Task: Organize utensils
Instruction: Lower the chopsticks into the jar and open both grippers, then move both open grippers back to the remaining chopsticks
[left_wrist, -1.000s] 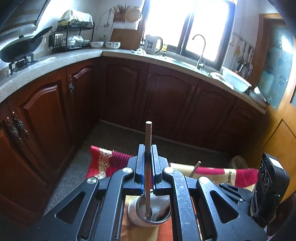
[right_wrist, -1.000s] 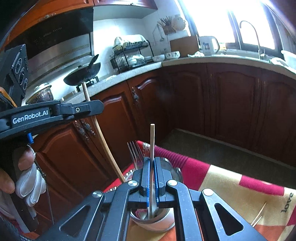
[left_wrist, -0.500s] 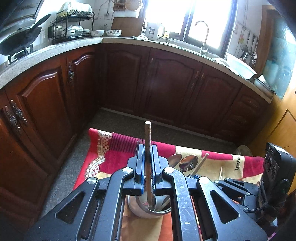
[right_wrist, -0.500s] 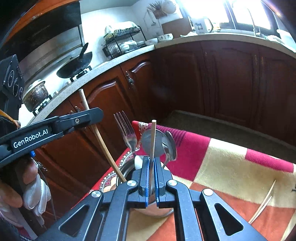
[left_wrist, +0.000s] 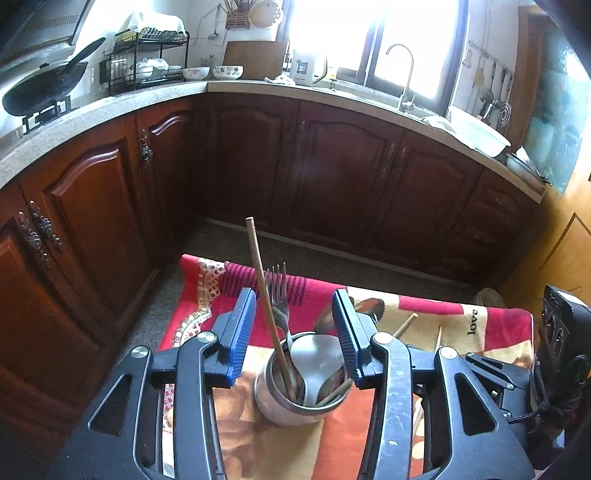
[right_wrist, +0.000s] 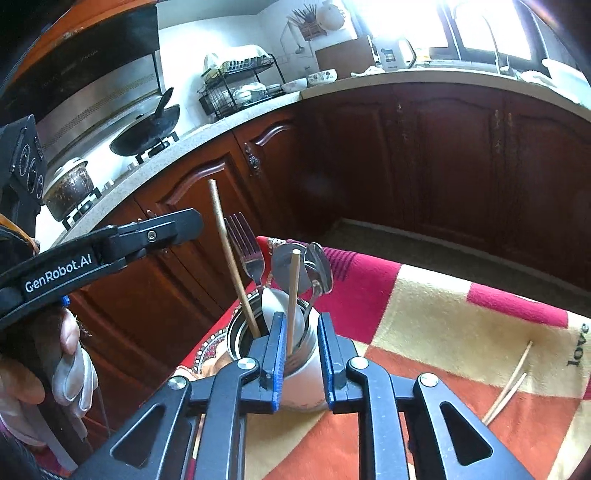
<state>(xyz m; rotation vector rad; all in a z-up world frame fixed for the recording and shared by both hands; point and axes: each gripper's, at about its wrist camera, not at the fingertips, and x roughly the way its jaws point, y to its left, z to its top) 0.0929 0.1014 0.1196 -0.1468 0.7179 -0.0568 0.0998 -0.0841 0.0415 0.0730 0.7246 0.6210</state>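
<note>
A steel utensil cup (left_wrist: 295, 398) stands on a red, cream and orange cloth (left_wrist: 443, 314). It holds a fork (left_wrist: 280, 291), spoons (left_wrist: 314, 362) and a brown chopstick (left_wrist: 267, 299) that leans left. My left gripper (left_wrist: 293, 332) is open just above the cup, free of the brown chopstick. In the right wrist view the cup (right_wrist: 295, 373) also holds a pale chopstick (right_wrist: 293, 295), which stands between the parted pads of my right gripper (right_wrist: 301, 354). The right gripper is open.
Two pale chopsticks (right_wrist: 511, 380) lie on the cloth to the right of the cup. Dark wood cabinets (left_wrist: 332, 166) ring the floor. The counter carries a wok (left_wrist: 44, 88), a dish rack (left_wrist: 147, 66) and a sink tap (left_wrist: 402, 70).
Both grippers have opened and let go of their chopsticks, which now stand in the cup. The brown chopstick has tipped to the left.
</note>
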